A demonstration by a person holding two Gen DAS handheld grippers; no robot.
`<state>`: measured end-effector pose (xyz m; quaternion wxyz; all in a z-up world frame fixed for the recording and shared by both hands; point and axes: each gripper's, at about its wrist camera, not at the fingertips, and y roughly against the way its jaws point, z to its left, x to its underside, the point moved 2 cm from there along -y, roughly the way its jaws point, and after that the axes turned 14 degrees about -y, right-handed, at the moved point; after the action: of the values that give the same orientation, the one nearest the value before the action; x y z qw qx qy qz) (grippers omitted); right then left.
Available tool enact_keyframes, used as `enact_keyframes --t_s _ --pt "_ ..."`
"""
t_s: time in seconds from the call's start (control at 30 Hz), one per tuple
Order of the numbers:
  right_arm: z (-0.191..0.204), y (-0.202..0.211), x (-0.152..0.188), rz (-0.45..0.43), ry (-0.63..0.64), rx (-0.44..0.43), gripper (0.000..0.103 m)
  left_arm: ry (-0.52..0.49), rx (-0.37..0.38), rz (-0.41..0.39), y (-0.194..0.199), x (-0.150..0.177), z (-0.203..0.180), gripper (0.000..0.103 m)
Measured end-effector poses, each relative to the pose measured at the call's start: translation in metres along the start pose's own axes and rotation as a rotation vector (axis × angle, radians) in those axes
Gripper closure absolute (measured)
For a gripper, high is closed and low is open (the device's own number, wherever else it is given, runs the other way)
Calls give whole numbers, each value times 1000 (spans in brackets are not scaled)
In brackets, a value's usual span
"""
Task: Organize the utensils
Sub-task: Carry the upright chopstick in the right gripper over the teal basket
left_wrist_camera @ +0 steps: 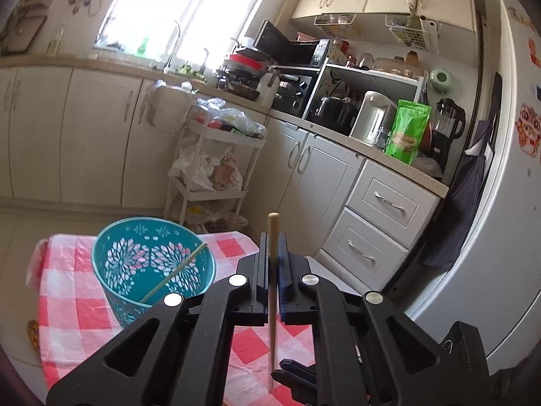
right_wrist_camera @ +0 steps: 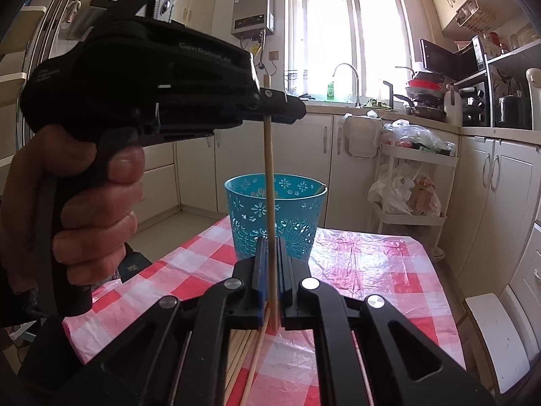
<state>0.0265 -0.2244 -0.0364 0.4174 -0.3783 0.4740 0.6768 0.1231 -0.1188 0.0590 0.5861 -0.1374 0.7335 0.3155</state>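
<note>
The tabletop [right_wrist_camera: 355, 270], under a red-and-white checked cloth, fills the lower middle of both views. A teal cup [left_wrist_camera: 152, 264] stands on it at lower left of the left view, with one stick [left_wrist_camera: 175, 272] leaning inside. The left tongs [right_wrist_camera: 270, 108], in a hand [right_wrist_camera: 84, 209], pinch an upright chopstick [right_wrist_camera: 269, 186]. The right tongs [right_wrist_camera: 270, 270] flank its lower end, slightly parted. Loose chopsticks [right_wrist_camera: 247, 348] lie below.
</note>
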Motion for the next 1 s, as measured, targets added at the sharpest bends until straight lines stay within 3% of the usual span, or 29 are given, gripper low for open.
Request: enact_keyframes --t_s 0.03,0.1,0.27,0.3,0.33,0.43,1.0 --pt "-1 -1 -1 -5 -7 3 62 -9 -8 -11 2 -3 -2 99" --pt "-3 -1 -2 -19 -17 15 49 -24 -12 -23 3 -8 -6 99" --pt "3 -6 -9 -24 6 -2 49 -69 -8 -7 0 -11 -19 99" --pt "4 -8 -10 -20 14 -1 57 -90 -6 -1 -1 -11 -24 99" --pt "5 -11 -12 -12 19 -1 79 -112 -1 3 -1 -11 -28 99" --pt "3 -16 -16 7 9 3 96 -186 -15 18 0 -12 -39 99" --pt "0 -10 -12 13 -13 -8 97 -312 23 96 3 -5 -59 98"
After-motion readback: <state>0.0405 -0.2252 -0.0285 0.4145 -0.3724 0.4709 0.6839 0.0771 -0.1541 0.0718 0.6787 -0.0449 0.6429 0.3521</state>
